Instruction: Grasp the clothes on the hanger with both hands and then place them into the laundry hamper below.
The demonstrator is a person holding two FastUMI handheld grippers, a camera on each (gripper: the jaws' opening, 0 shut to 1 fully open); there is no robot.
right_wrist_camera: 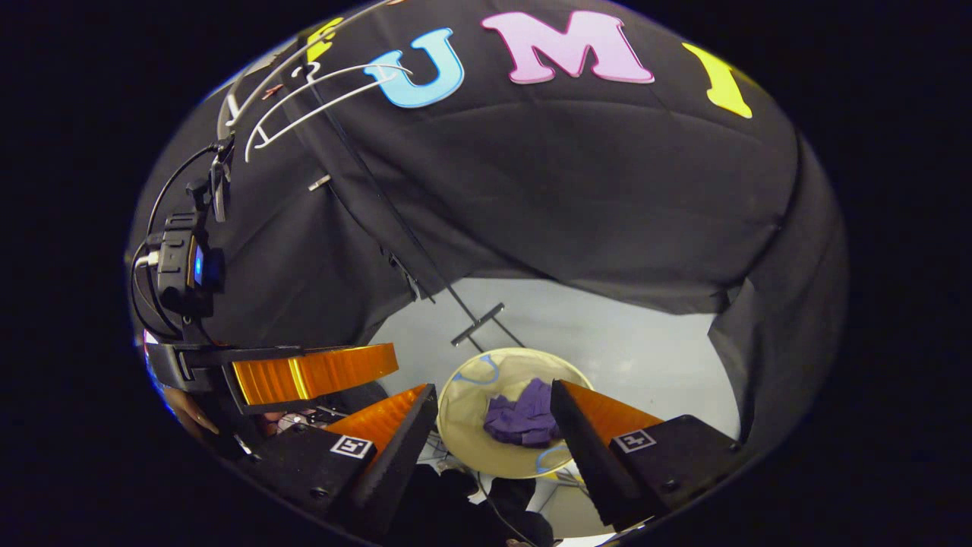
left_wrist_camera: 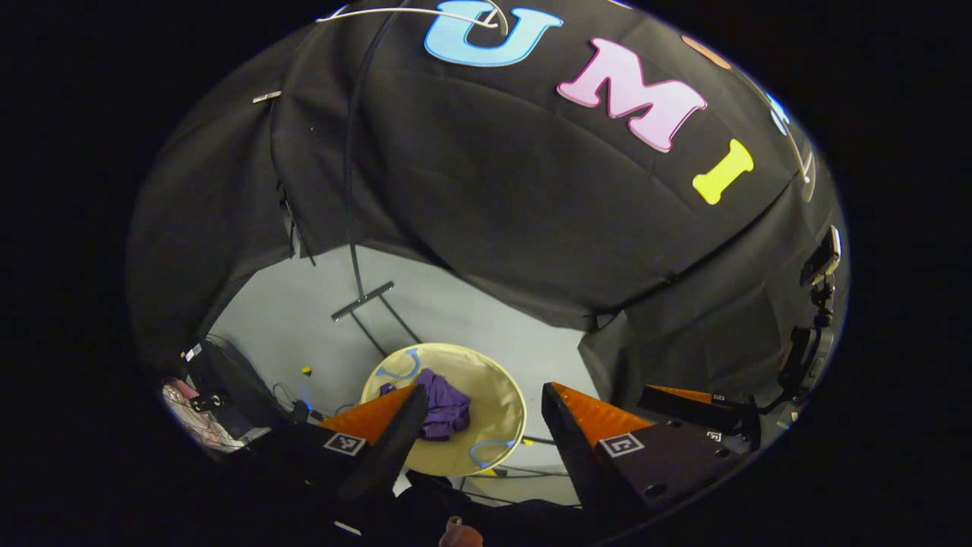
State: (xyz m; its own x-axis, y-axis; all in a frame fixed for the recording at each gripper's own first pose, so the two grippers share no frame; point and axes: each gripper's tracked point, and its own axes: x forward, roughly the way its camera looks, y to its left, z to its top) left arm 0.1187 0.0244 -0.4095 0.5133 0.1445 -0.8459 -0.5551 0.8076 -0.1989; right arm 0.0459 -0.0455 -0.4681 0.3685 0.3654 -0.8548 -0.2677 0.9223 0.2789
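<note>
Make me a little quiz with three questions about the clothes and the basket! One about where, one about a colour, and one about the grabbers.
1. Where is the garment?
A. On the hanger
B. Inside the hamper
C. On the floor beside the hamper

2. What colour is the garment?
A. Purple
B. Red
C. White

3. How do the left gripper and the right gripper stand?
A. Both clamped on cloth
B. One open, one clamped
C. Both open and holding nothing

Answers:
1. B, the cloth lies crumpled within the round hamper on the floor, while the white hanger up high is bare.
2. A, it shows purple in both the left gripper view and the right gripper view.
3. C, each gripper's fingers stand apart with nothing between them.
</note>
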